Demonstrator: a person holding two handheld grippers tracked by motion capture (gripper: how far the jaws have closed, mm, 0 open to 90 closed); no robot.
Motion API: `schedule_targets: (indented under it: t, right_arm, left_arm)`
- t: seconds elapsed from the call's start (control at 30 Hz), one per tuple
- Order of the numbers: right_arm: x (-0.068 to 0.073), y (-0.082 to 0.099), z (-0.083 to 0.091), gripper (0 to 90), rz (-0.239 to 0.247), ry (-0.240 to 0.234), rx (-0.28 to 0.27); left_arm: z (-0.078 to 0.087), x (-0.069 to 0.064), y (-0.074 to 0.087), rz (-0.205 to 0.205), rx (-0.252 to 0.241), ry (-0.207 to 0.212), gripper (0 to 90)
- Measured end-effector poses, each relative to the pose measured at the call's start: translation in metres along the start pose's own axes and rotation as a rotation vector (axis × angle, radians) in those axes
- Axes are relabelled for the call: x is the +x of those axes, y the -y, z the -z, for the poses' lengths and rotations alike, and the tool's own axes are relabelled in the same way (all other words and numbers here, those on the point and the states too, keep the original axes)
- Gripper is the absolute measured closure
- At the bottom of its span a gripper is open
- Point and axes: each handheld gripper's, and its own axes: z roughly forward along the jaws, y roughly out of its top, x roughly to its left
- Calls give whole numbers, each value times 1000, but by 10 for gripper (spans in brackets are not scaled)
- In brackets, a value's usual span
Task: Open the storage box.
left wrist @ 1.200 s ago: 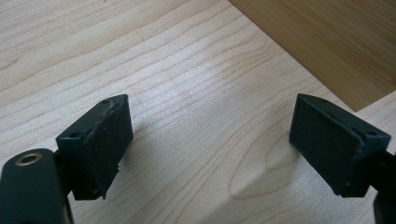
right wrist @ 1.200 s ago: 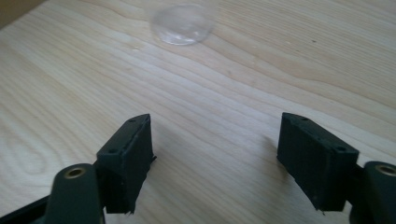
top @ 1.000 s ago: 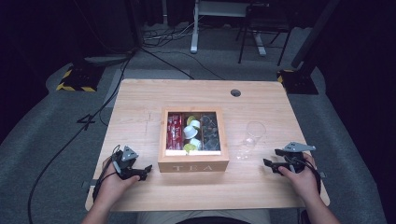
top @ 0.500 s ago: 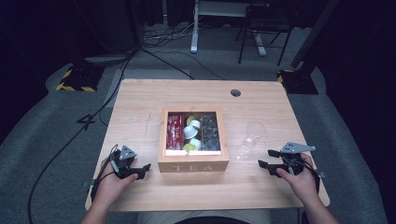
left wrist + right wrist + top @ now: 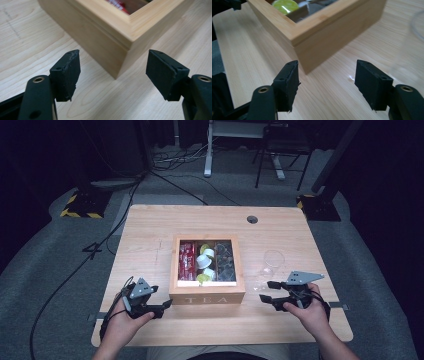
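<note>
A wooden tea box (image 5: 207,297) with a glass lid stands mid-table; red packets, white and green pods and dark packets lie inside. My left gripper (image 5: 164,305) hovers just left of its front corner. In the left gripper view the left gripper (image 5: 113,57) is open, the box corner (image 5: 125,42) just ahead. My right gripper (image 5: 266,297) hangs right of the box front. In the right gripper view the right gripper (image 5: 327,67) is open too, facing the other corner (image 5: 312,47). Both pairs of jaws have just been closing a little, with nothing between them.
A clear drinking glass (image 5: 272,264) stands right of the box, just beyond my right gripper. The wooden table (image 5: 150,230) has a round cable hole (image 5: 252,219) at the back. A black cable (image 5: 75,270) trails off the left edge to the floor.
Both hands have lifted and moved inward toward the box, the right one more clearly. Both pairs of jaws stand narrower than before.
</note>
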Motion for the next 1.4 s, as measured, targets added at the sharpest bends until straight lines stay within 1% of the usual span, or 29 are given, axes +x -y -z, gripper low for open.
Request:
schedule_targets:
  t: [0.07, 0.13, 0.2, 0.23, 0.3, 0.33, 0.4, 0.43, 0.47, 0.5, 0.53, 0.6, 0.63, 0.67, 0.7, 0.73, 0.83, 0.97, 1.07, 1.1, 1.13, 1.17, 1.2, 1.3, 1.33, 1.4]
  right_arm:
    - [7, -5, -7, 384, 12, -15, 7]
    - [13, -9, -13, 384, 38, -27, 18]
    - [18, -11, -16, 380, 46, -37, 18]
    - [20, -11, -18, 377, 50, -51, 16]
    - [21, -11, -19, 374, 51, -55, 17]
    - [22, -11, -19, 370, 49, -59, 16]
    - [22, -9, -20, 370, 43, -66, 13]
    - [22, -8, -20, 370, 38, -68, 9]
    - [21, -8, -20, 370, 35, -67, 10]
    - [20, -7, -19, 371, 30, -70, 7]
    - [20, -7, -19, 371, 30, -70, 7]
    - [20, -6, -19, 372, 25, -69, 5]
    - [19, -6, -18, 372, 22, -67, 3]
    - [19, -6, -18, 372, 21, -68, 0]
    - [19, -6, -18, 372, 21, -68, 0]
    - [19, -6, -18, 373, 19, -71, -2]
    - [19, -6, -19, 373, 19, -73, 0]
    - [19, -6, -18, 373, 21, -73, -5]
    - [19, -7, -16, 373, 24, -68, -3]
    - [19, -8, -14, 372, 27, -69, 0]
    - [19, -8, -14, 372, 27, -69, 0]
    - [19, -8, -14, 372, 31, -68, 0]
    - [20, -9, -13, 372, 35, -66, -1]
    - [20, -15, -10, 369, 54, -55, -9]
    - [19, -22, -6, 359, 72, -40, -14]
    - [19, -25, -5, 358, 76, -32, -15]
  left_arm:
    - [0, -4, -2, -3, -3, 3, 287]
    - [0, -5, -3, -16, -10, 5, 294]
    - [-2, -7, -3, 9, -20, 17, 323]
    - [-3, -7, -3, 8, -14, 9, 342]
    - [-6, -6, -3, -10, 7, -11, 352]
    - [-8, -6, -2, -7, 6, -16, 386]
    - [-8, -3, -3, -12, 14, -21, 474]
    - [-9, -4, -3, -5, 12, 1, 500]
    - [-9, -4, -3, -9, 13, 14, 565]
    - [-9, -5, -4, -18, 13, 17, 613]
    - [-9, -6, -4, -20, 13, 20, 613]
    - [-7, -7, -6, -35, 14, 13, 634]
    - [-7, -7, -6, -31, 8, 10, 639]
    - [-6, -8, -7, -35, 11, 8, 668]
    - [-5, -8, -7, -38, 12, 5, 668]
    - [-5, -9, -8, -50, 19, -4, 671]
    - [-4, -10, -9, -53, 16, -9, 697]
    - [-2, -11, -10, -53, 0, -10, 692]
    - [-1, -11, -12, -57, -26, -18, 675]
    - [2, -11, -15, -54, -48, -18, 667]
    - [2, -11, -15, -54, -48, -18, 665]
    - [3, -10, -16, -52, -59, -16, 665]
    - [4, -10, -18, -39, -68, -13, 660]
    - [7, -10, -24, -30, -89, -16, 657]
    - [10, -8, -28, -29, -99, -19, 656]
    - [11, -7, -30, -30, -102, -16, 656]
